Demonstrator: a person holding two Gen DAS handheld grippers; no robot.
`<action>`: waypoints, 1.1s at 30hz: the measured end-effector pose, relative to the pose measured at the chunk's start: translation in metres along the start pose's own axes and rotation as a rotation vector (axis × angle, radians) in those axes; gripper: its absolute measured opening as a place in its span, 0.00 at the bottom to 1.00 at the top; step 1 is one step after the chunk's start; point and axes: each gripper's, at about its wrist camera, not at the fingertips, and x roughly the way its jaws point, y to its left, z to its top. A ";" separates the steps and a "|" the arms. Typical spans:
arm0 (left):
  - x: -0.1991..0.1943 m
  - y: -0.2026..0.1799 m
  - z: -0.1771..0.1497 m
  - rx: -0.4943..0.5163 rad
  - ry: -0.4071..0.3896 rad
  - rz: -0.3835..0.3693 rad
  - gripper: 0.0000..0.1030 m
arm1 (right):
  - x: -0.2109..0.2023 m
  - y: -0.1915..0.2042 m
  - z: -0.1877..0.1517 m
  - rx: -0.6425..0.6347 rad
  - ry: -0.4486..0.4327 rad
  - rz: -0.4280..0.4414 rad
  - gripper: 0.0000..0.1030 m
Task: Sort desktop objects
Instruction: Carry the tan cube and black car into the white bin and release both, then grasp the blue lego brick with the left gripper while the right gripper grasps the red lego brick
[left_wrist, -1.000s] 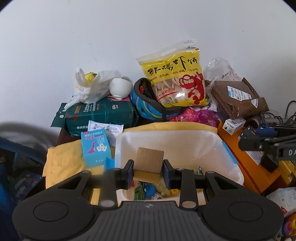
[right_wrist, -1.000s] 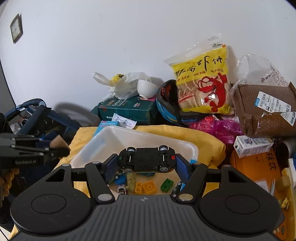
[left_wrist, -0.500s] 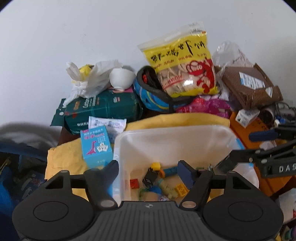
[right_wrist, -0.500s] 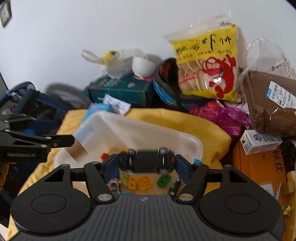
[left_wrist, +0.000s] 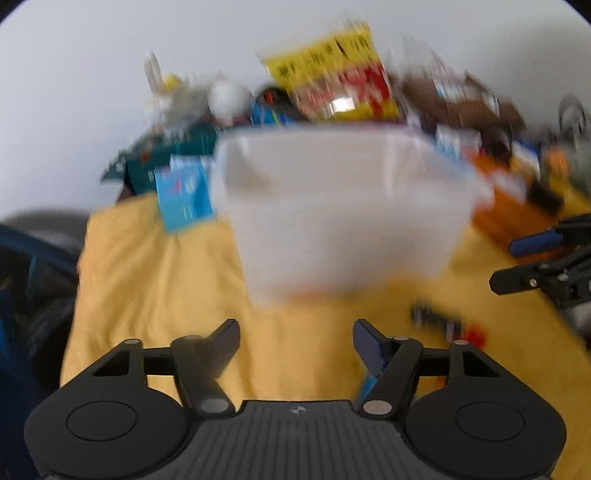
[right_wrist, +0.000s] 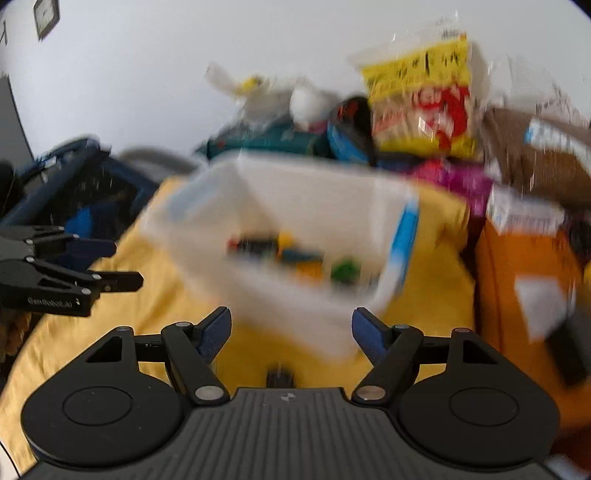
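Observation:
Both views are motion-blurred. A white plastic bin (left_wrist: 343, 206) stands on the yellow cloth (left_wrist: 155, 280); in the right wrist view the bin (right_wrist: 258, 295) holds several small coloured toys (right_wrist: 295, 254). My left gripper (left_wrist: 295, 338) is open and empty, low over the cloth in front of the bin. My right gripper (right_wrist: 291, 326) is open and empty, just before the bin's near wall. A small dark object (right_wrist: 279, 376) lies on the cloth below it. Small dark and red pieces (left_wrist: 443, 323) lie on the cloth right of my left gripper.
Clutter lines the wall behind the bin: a yellow snack bag (right_wrist: 424, 107), a green box (left_wrist: 162, 158), a blue carton (left_wrist: 184, 194), a brown parcel (right_wrist: 535, 155), an orange box (right_wrist: 524, 295). A dark blue chair (right_wrist: 81, 184) is at the left.
My left gripper let go of the wooden block and my right gripper let go of the toy car. Both drew back and down from over the bin to in front of it.

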 end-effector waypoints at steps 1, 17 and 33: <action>0.004 -0.005 -0.013 0.024 0.025 0.006 0.63 | 0.008 0.002 -0.014 0.010 0.036 -0.007 0.72; 0.035 -0.052 -0.042 0.133 0.093 -0.065 0.58 | 0.058 0.025 -0.065 0.000 0.172 -0.021 0.70; 0.042 -0.057 -0.040 0.085 0.113 -0.107 0.27 | 0.072 0.024 -0.060 0.028 0.167 -0.002 0.38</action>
